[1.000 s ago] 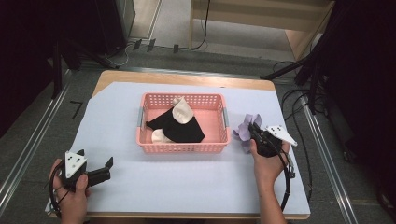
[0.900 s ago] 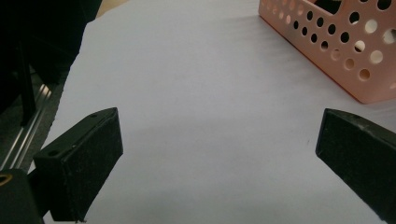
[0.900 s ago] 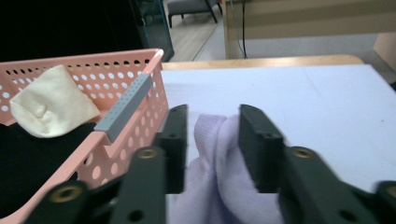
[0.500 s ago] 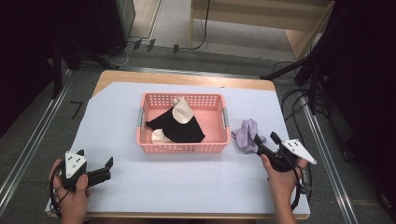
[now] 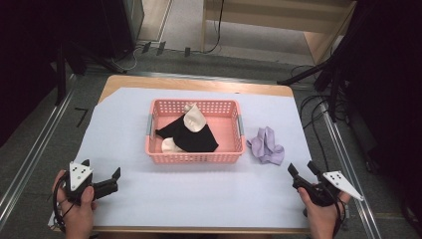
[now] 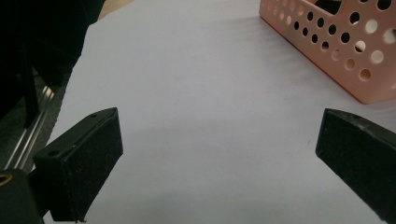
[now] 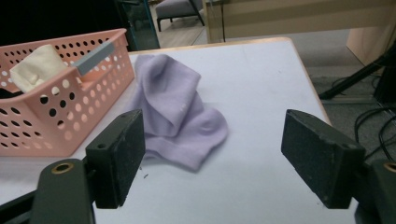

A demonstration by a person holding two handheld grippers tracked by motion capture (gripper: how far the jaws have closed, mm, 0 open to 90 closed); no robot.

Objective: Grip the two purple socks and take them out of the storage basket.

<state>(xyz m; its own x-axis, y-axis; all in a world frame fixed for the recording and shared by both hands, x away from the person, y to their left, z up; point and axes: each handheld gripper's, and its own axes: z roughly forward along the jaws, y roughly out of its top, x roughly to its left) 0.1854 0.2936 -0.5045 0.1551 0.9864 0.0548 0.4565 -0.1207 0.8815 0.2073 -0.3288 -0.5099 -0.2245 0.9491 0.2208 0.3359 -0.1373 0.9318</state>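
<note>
- Two grippers sit at the near edge of the table, one in each hand: the left gripper [image 5: 110, 180] at the near left corner, the right gripper [image 5: 302, 173] at the near right corner.
- Left gripper's jaws are spread wide over the bare white table cover [image 6: 201, 116], holding nothing.
- Right gripper's jaws are also spread wide and empty, aimed toward the lilac sock [image 7: 177, 112].
- Lilac sock [image 5: 266, 144] lies crumpled on the cover just beyond the right gripper, apart from its jaws, beside the right wall of the pink basket [image 5: 197, 159]; its long axis runs roughly near-to-far, folded upper part away from the person.
- Pink basket stands mid-table, holding a black garment [image 5: 191, 135] and a cream sock [image 5: 194, 118].
</note>
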